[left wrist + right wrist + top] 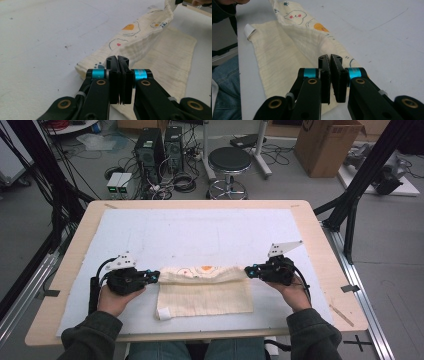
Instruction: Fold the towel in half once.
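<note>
Near the tabletop's (75, 245) front edge, your left tongs (156, 276) and right tongs (248, 271) pinch the cloth's (205, 297) folded-over corners; next, lay that fold flat.

- A wooden table with rounded corners (327, 251), covered by a white mat (200, 235).
- Behind it, a round black stool on a chrome base (229, 161).
- Two black computer towers (159, 147) among tangled cables.
- A brown cardboard box (325, 145), open, far right on the grey floor (395, 250).
</note>
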